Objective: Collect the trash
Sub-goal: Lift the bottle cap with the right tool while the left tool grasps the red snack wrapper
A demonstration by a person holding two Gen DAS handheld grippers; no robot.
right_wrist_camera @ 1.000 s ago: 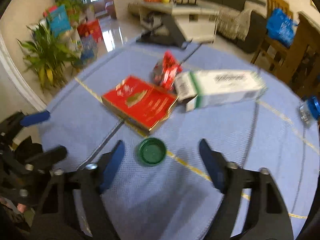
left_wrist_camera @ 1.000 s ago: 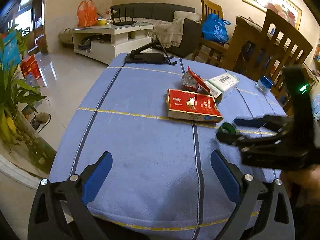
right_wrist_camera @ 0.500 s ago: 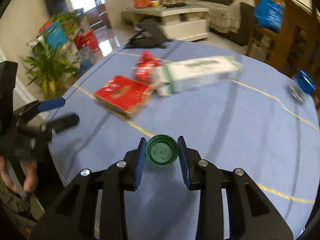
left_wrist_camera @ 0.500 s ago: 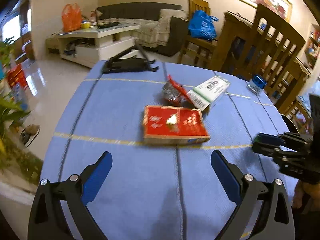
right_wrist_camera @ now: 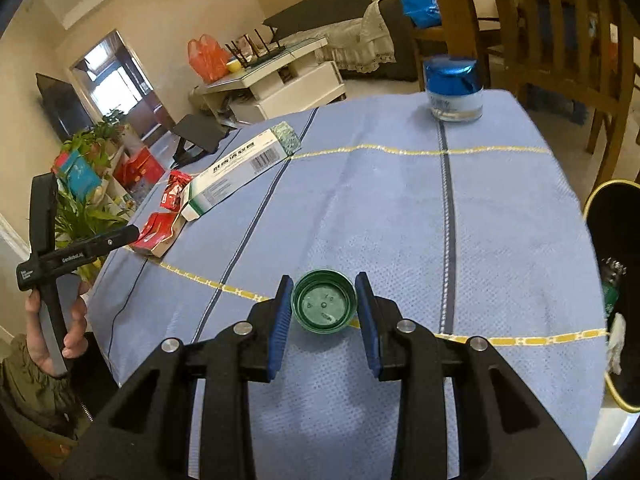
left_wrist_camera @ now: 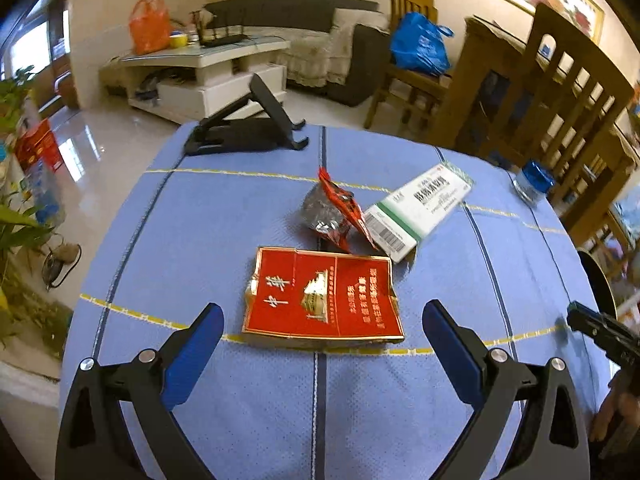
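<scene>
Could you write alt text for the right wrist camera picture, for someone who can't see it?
The right gripper pinches a green bottle cap above a blue tablecloth. A black bin stands at the right edge; a blue-lidded jar sits far back. At left lie a white carton and red packets.

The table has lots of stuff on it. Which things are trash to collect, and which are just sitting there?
Trash job:
green cap, in the right hand-held gripper
red carton
crumpled wrapper
white box
black bin

Just lying about:
black stand
blue-lidded jar
</scene>
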